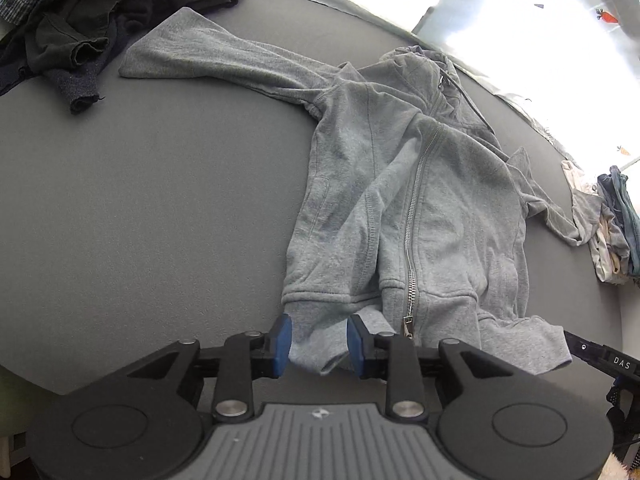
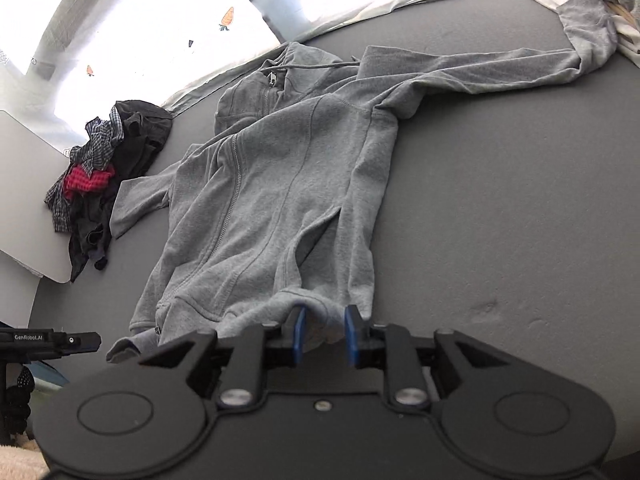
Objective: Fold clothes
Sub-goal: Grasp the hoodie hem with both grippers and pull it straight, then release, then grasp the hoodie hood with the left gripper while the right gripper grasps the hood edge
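A grey zip-up hoodie (image 1: 420, 200) lies front up on a dark grey surface, hood at the far end, both sleeves spread out sideways. My left gripper (image 1: 319, 342) is open, its blue pads on either side of the hem's left corner, with cloth between them. The right wrist view shows the same hoodie (image 2: 272, 200). My right gripper (image 2: 323, 334) is open, its pads straddling the hem's right corner. The hoodie's hem lies at the near edge of the surface.
A pile of dark, red and checked clothes (image 1: 92, 12) lies at the far left, also in the right wrist view (image 2: 100, 176). A small stack of light clothes (image 1: 612, 224) sits at the right, touching the right sleeve cuff. A bright window area lies beyond.
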